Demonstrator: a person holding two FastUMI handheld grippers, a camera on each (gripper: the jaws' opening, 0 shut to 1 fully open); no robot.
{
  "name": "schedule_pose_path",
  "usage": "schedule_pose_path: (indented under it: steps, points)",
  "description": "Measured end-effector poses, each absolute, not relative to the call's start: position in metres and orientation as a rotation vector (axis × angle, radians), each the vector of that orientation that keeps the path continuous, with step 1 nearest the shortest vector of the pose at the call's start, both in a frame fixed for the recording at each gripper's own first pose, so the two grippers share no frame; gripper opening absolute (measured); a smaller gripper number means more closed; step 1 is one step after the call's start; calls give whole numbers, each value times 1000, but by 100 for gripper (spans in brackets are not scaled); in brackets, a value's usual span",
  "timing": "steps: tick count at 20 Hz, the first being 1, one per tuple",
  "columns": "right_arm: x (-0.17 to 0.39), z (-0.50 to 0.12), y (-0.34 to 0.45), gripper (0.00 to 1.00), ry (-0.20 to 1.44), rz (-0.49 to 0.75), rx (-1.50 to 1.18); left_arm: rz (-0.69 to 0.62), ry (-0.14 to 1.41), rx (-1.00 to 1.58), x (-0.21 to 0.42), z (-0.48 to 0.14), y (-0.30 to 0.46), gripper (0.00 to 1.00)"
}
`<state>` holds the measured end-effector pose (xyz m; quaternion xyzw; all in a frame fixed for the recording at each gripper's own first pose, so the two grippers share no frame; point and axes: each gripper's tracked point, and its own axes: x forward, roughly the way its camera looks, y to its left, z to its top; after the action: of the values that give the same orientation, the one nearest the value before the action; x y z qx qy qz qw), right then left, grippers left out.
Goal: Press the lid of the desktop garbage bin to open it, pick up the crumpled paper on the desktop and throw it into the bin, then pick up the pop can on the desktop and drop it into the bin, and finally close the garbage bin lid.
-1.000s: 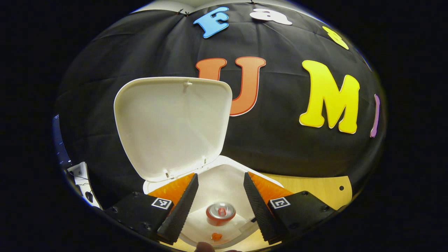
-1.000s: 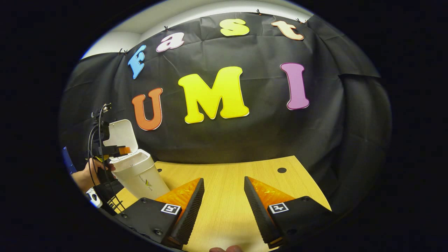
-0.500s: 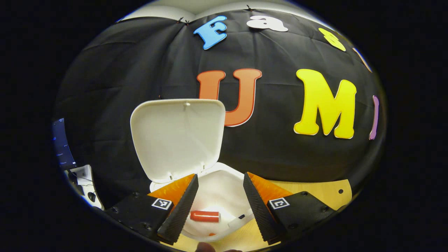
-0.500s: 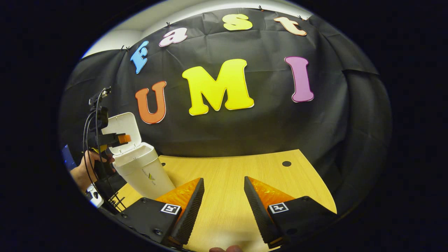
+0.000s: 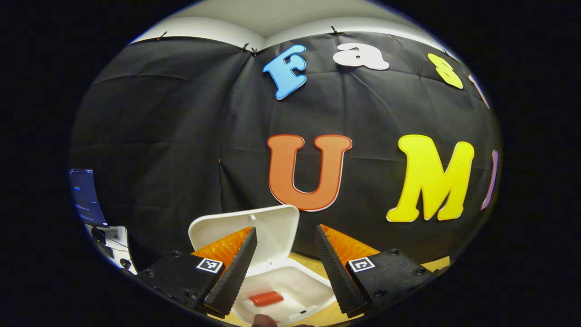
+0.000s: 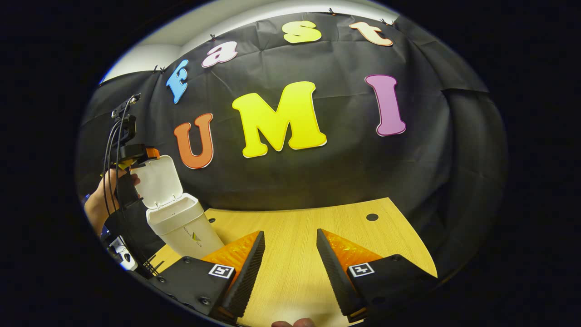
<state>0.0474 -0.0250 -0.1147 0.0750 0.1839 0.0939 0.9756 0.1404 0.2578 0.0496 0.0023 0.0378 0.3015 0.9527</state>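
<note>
The left tongs have risen above the bin — its lid now sits lower in view.

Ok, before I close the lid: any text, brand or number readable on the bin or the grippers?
White plastic bin: small printed mark on its side, too small to read.
Left gripper and right gripper: square black-and-white coded tags, patterns, no words.
Blue screen at the edge: too blurred to read.
Nothing reads legibly.
</note>
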Motion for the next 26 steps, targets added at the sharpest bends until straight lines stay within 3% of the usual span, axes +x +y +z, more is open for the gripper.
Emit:
schedule_pose_path:
  steps: [8,18,26]
  points:
    - [58,-103,-43,79,355,153,164,772,23,6,173,105,325,84]
    - [67,-99,-42,81,353,157,149,810,165,-100,188,53,350,85]
    - [63,-105,-46,80,357,159,164,838,225,-155,174,29,315,87]
